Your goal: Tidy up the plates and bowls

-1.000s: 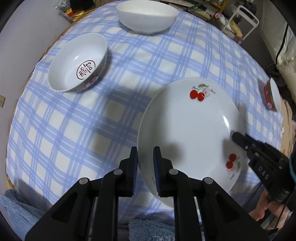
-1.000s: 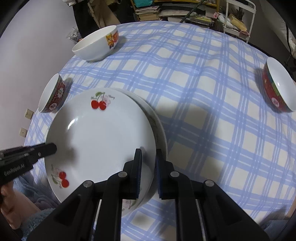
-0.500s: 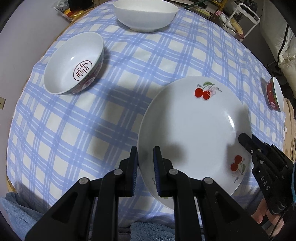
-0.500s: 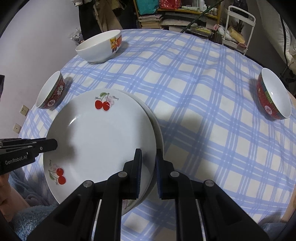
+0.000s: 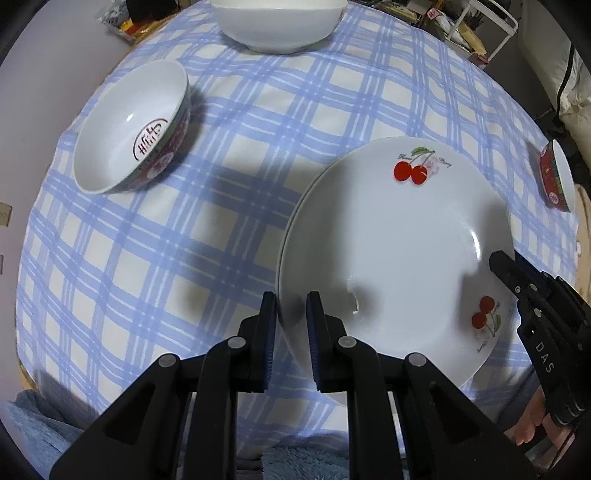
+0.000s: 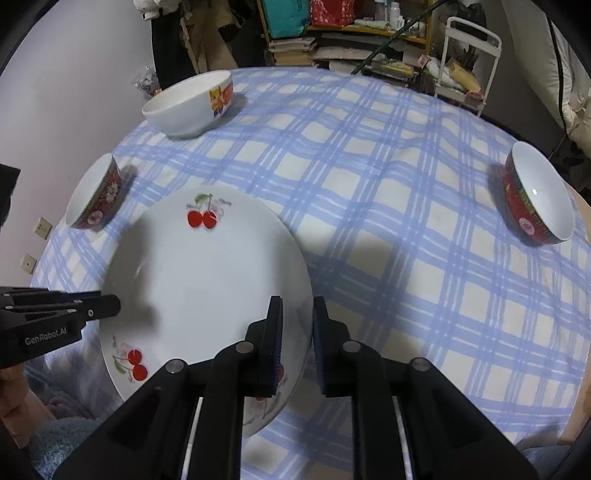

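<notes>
A white cherry plate (image 5: 391,243) (image 6: 207,273) lies almost squarely over a second plate, of which only a thin edge (image 5: 283,240) and a lower piece (image 6: 264,410) show. My left gripper (image 5: 290,321) (image 6: 110,306) is shut on the top plate's left rim. My right gripper (image 6: 298,332) (image 5: 504,267) straddles the opposite rim. Its jaws are starting to open, and the pads still look closed on the rim. Both grippers point steeply down at the checked tablecloth (image 5: 184,258).
A bowl with a red character inside (image 5: 129,129) (image 6: 96,192) and a larger white bowl (image 5: 277,22) (image 6: 188,103) stand beyond the plates. A red bowl (image 6: 535,195) (image 5: 557,177) sits at the right edge. Shelves and a white cart (image 6: 465,55) stand behind the table.
The top plate has slid over the lower plate, whose protruding right edge is now nearly covered. The left gripper's hold on the rim is unchanged, and the right gripper's finger gap looks slightly wider.
</notes>
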Demonstrator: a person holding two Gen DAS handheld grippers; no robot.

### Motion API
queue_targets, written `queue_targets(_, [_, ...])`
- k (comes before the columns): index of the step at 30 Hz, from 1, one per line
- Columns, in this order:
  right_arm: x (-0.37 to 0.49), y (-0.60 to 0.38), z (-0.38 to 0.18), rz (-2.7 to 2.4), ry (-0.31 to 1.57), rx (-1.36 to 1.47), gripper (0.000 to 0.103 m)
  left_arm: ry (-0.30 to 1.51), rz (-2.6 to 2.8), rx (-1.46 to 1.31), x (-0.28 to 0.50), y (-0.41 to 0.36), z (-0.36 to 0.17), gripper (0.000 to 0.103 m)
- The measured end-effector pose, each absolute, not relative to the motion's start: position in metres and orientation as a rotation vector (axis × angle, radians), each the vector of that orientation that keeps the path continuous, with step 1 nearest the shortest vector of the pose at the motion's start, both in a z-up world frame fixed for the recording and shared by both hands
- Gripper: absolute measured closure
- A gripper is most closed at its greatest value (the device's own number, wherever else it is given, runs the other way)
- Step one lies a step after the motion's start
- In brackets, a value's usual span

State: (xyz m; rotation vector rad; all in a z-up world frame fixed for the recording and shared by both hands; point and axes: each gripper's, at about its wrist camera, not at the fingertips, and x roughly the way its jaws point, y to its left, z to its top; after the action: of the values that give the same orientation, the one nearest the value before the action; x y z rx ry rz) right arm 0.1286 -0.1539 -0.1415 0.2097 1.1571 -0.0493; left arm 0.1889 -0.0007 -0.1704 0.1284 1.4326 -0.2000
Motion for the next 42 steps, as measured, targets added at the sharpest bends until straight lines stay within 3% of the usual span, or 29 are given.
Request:
queue_targets(20, [0.128, -0.163, -0.146, -0.050, 1.164, 0.303, 0.084, 1.380, -0.186, 0.141, 0.183, 0.006, -0.155, 0.085])
queue_targets(23, [0.129, -0.163, -0.144, -0.044, 1.159, 0.317, 0.079, 1.336, -0.162, 0.162, 0.180, 0.006, -0.144, 0.084])
queue_targets(25, [0.130, -0.164, -0.142, -0.043, 1.148, 0.318, 0.072, 1.310, -0.146, 0.182, 0.179, 0.008, -0.138, 0.083])
queue_targets(26, [0.131, -0.165, -0.139, -0.048, 1.138, 0.317, 0.063, 1.299, -0.138, 0.184, 0.179, 0.009, -0.134, 0.082])
queue_targets(27, [0.132, -0.166, -0.138, -0.051, 1.130, 0.319, 0.055, 1.290, -0.132, 0.182, 0.179, 0.012, -0.131, 0.080])
queue_targets(31, [0.140, -0.170, -0.128, -0.047, 1.090, 0.347, 0.042, 1.263, -0.108, 0.171, 0.186, 0.018, -0.122, 0.066])
queue_targets(33, [0.149, -0.170, -0.126, -0.044, 1.086, 0.346, 0.034, 1.246, -0.105, 0.169, 0.192, 0.021, -0.116, 0.051])
queue_targets(34, [0.153, -0.170, -0.125, -0.045, 1.089, 0.343, 0.034, 1.235, -0.103, 0.176, 0.195, 0.022, -0.111, 0.049])
queue_targets(37, [0.169, -0.167, -0.121, -0.034, 1.098, 0.324, 0.033, 1.222, -0.097, 0.185, 0.208, 0.023, -0.103, 0.027])
queue_targets(40, [0.188, -0.163, -0.113, -0.015, 1.084, 0.312, 0.028, 1.210, -0.093, 0.161, 0.225, 0.029, -0.094, 0.024])
queue_targets(42, [0.199, -0.163, -0.108, -0.001, 1.071, 0.321, 0.017, 1.213, -0.089, 0.150, 0.238, 0.033, -0.091, 0.023])
